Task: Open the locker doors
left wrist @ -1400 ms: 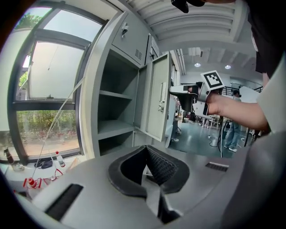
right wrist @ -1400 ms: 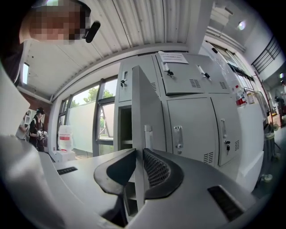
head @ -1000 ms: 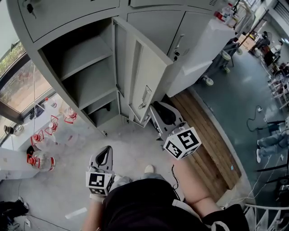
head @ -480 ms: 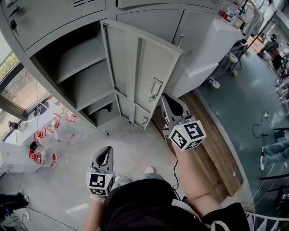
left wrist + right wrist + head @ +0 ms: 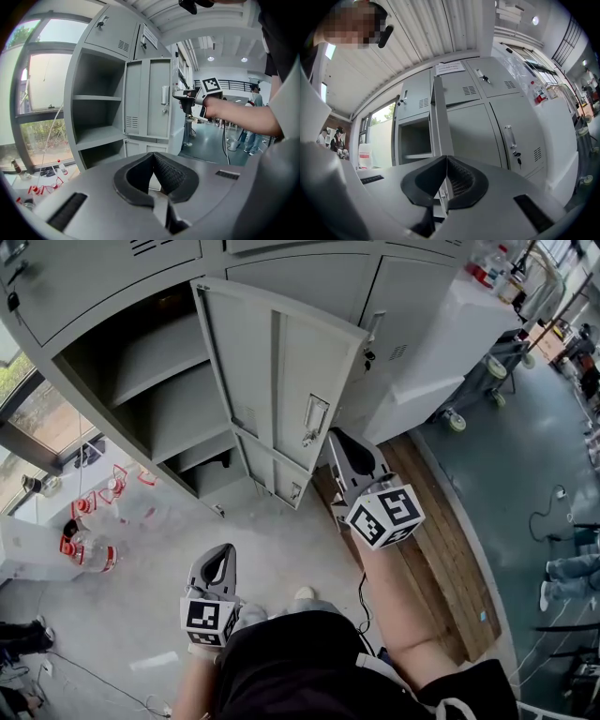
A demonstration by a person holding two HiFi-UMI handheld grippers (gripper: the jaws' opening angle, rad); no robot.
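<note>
The grey locker door stands swung out wide, its inner face with a stiffening rib toward me. The compartment with shelves lies bare to its left. My right gripper is at the door's free edge, below the latch, jaws shut on that thin edge. In the right gripper view the door runs edge-on straight into the closed pads. The left gripper view shows the right gripper against the door. My left gripper hangs low near my waist, shut and holding nothing.
To the right stands a closed locker door with handle and key, and closed upper lockers above it. A white wheeled cabinet and wooden flooring lie to the right. Plastic bottles lie on the floor at the left by the window.
The locker door has swung wider open, showing more of its inner face, with the right gripper following at its edge. The left gripper has stayed put.
</note>
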